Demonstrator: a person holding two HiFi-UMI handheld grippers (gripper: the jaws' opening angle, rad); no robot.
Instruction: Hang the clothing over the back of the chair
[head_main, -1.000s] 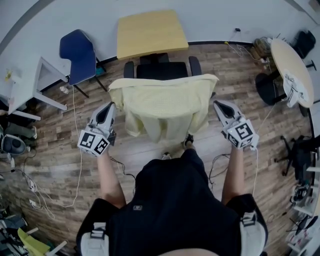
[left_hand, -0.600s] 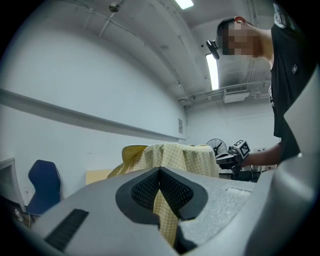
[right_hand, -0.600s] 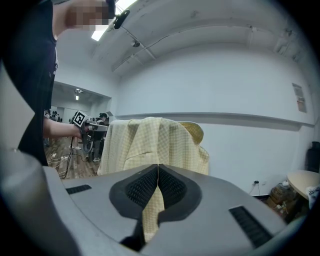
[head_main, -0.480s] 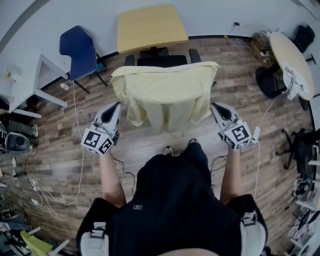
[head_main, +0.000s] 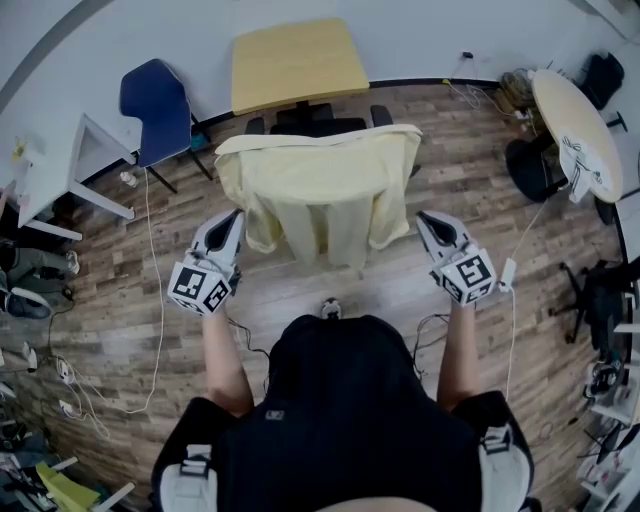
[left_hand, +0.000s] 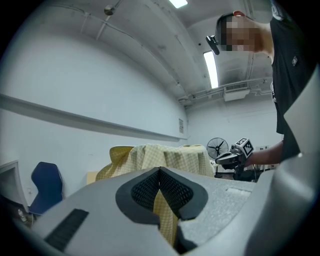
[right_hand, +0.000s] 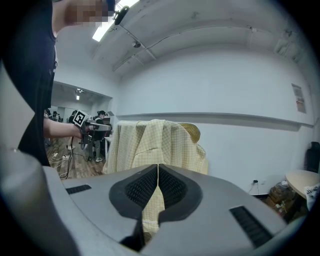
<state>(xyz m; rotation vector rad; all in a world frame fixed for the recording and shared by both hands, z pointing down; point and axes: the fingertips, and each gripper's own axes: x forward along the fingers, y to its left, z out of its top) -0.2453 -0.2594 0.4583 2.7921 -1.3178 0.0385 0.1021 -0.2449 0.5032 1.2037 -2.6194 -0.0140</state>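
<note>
A pale yellow checked shirt (head_main: 320, 185) hangs draped over the back of a black office chair (head_main: 318, 124). My left gripper (head_main: 234, 216) hovers just off the shirt's lower left edge and my right gripper (head_main: 424, 217) off its right edge; neither touches the cloth. In the left gripper view the jaws (left_hand: 159, 171) are shut with nothing held, and the shirt (left_hand: 165, 156) stands beyond them. The right gripper view shows the same: shut jaws (right_hand: 157, 169) and the shirt (right_hand: 150, 142) on the chair ahead. Each gripper appears in the other's view, right gripper (left_hand: 235, 155) and left gripper (right_hand: 92, 126).
Behind the chair stands a yellow table (head_main: 295, 62) against the wall. A blue chair (head_main: 155, 100) and a white desk (head_main: 60, 170) are at the left, a round table (head_main: 575, 125) at the right. Cables (head_main: 150, 330) trail over the wooden floor. A fan (left_hand: 216, 148) stands farther off.
Both grippers have drawn back a little from the shirt's sides toward the person. The shirt stays draped on the chair back.
</note>
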